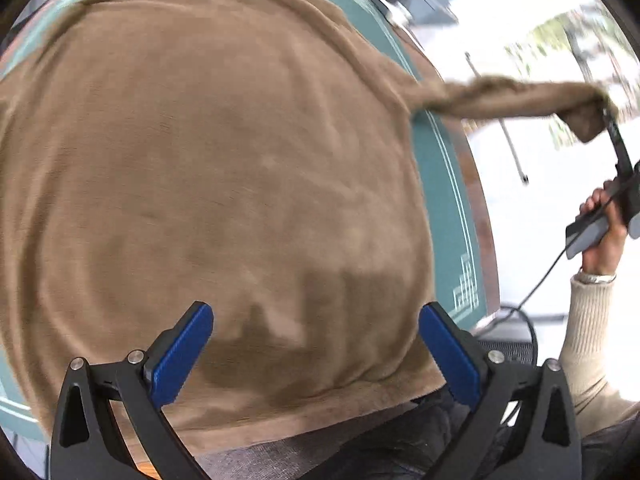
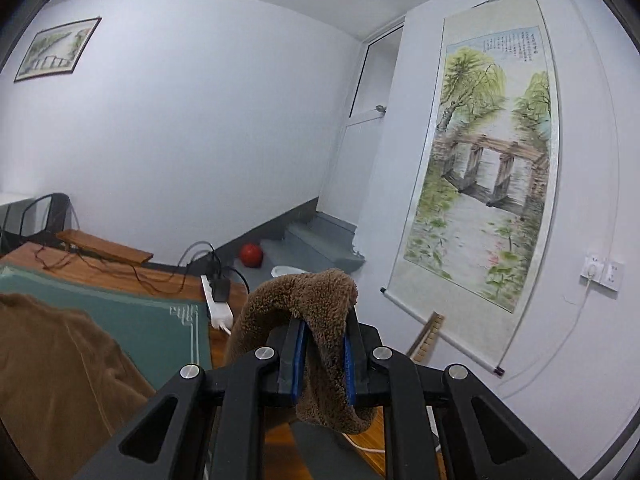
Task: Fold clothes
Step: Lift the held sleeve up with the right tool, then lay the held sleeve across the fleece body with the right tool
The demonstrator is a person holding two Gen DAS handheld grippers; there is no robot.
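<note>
Brown garment (image 1: pixel 208 168) over green mat (image 1: pixel 444 184)

Count: 1 brown garment (image 1: pixel 224 168), 1 green mat (image 2: pixel 132 320), 2 grippers, 2 wall pics, 1 red ball (image 2: pixel 251 255), 1 pwr strip (image 2: pixel 216 300).

Left wrist looks down close on sweater (image 1: pixel 224 168); right faces wall (image 2: pixel 192 120).

Scroll painting (image 2: pixel 486 168), red ball (image 2: pixel 251 255)
</note>
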